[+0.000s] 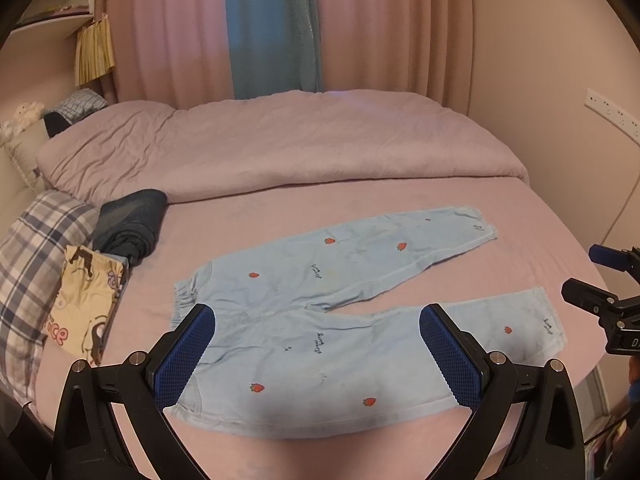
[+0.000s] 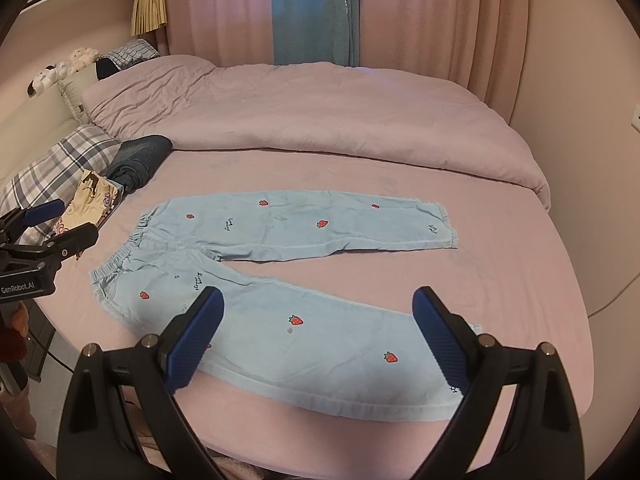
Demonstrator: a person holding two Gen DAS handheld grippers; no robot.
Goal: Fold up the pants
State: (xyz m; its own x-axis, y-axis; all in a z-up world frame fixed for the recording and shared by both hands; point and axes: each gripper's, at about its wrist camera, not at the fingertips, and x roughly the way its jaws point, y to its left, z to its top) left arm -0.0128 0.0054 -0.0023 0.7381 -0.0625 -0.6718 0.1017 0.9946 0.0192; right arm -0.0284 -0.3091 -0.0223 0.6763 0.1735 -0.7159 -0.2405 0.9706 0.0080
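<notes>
Left wrist view: your left gripper (image 1: 316, 354) hovers wide open over the pants (image 1: 340, 304).
Right gripper (image 2: 318, 336): yours, also spread open, empty.
Pants: flat, legs apart, on the bed (image 2: 500, 264).

Folded duvet (image 1: 280, 148), plaid pillow (image 1: 36, 264), dark garment (image 1: 132, 224).

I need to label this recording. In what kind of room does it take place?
Most likely a bedroom at home. The pants lie flat on a bed with a folded-back duvet, a plaid pillow at the left and long curtains behind.
</notes>
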